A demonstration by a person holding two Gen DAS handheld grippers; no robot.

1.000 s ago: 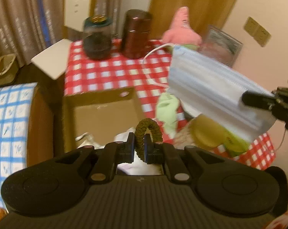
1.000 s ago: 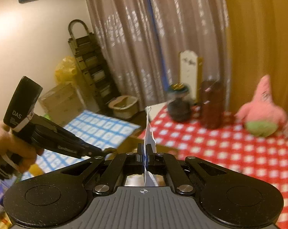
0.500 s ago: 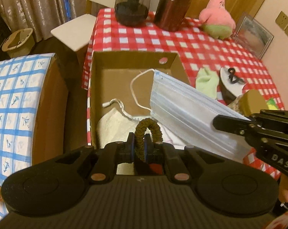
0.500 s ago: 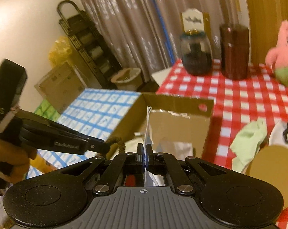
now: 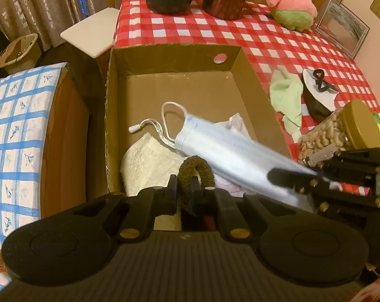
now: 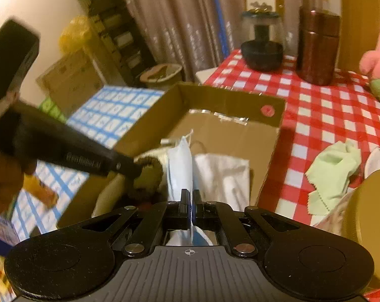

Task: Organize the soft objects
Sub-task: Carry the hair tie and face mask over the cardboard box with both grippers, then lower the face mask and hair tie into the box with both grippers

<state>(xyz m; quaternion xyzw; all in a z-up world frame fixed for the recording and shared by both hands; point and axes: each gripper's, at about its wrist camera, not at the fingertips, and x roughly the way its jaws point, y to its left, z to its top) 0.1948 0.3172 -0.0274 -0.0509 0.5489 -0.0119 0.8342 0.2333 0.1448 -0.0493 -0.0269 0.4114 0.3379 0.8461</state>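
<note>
**Both grippers hold soft items over the cardboard box**

The left gripper [image 5: 184, 193] is clamped on a brown hair scrunchie [image 5: 195, 173], whose loop stands up between the jaws. Just beside it, the right gripper [image 6: 190, 202] pinches a blue face mask [image 6: 180, 166] by its edge — the mask slopes down into the open cardboard box [image 5: 175, 55], its far end and ear loops low over the box floor. Inside lie a cream towel [image 5: 149, 161] and a white cloth [image 6: 222, 178]. Beyond the box, on the red checked tablecloth [image 5: 240, 35], sit a green cloth [image 5: 287, 95], two dark jars and a pink plush toy [image 5: 290, 2].
</note>
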